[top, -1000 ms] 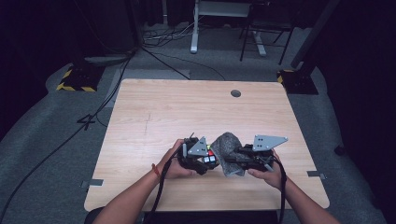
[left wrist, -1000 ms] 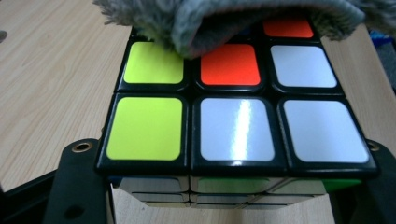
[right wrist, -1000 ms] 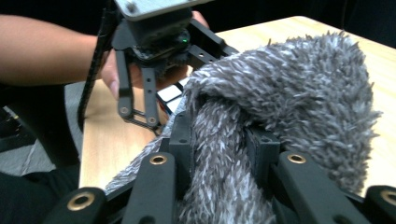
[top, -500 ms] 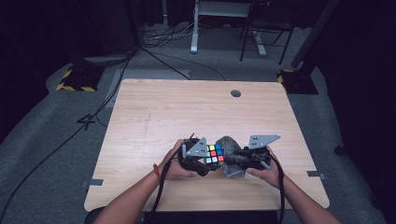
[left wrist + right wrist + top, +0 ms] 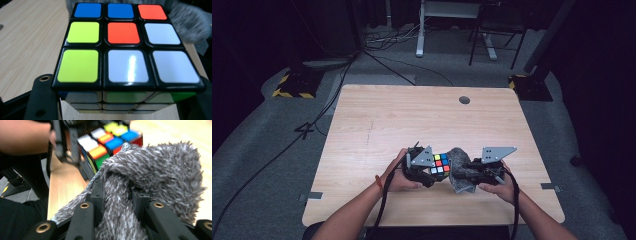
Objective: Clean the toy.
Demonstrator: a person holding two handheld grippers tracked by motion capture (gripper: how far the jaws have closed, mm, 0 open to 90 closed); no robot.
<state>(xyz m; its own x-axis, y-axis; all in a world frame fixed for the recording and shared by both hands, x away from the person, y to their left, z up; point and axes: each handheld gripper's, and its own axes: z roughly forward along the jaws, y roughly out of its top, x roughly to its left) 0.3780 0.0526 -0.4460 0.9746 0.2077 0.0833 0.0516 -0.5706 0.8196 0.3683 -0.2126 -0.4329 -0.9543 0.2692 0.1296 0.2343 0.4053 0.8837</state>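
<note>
Two grippers meet near the front edge of a wooden table (image 5: 377,125), at about six o'clock on its top in the high view. One, the left gripper (image 5: 432,172), is clenched on a puzzle cube (image 5: 441,163); in the left gripper view the cube (image 5: 125,47) sits squarely between the black jaws, one jaw rising at seven o'clock against its lower left corner and the other pressed at its lower right. Its upper face shows two blue squares and an orange one along the far row, yellow-green, orange and white in the middle row, and yellow-green with two white squares in the near row, while a green strip shows on the side facing the camera.

Beside it, the right gripper (image 5: 463,174) is clenched on a grey fluffy cloth (image 5: 458,161). In the right gripper view the cloth (image 5: 160,170) is bunched up and pinched between the two jaws at six o'clock, and most of it swells out above and toward three o'clock. From that view the cube (image 5: 107,140) lies at eleven o'clock, and the cloth's edge touches its near side. Seen from above, the cloth sits just at three o'clock of the cube, between the two grippers. A person's hands hold both grippers, the forearms coming in from six o'clock, and a dark round hole (image 5: 464,100) marks the table's far side at about one o'clock
</note>
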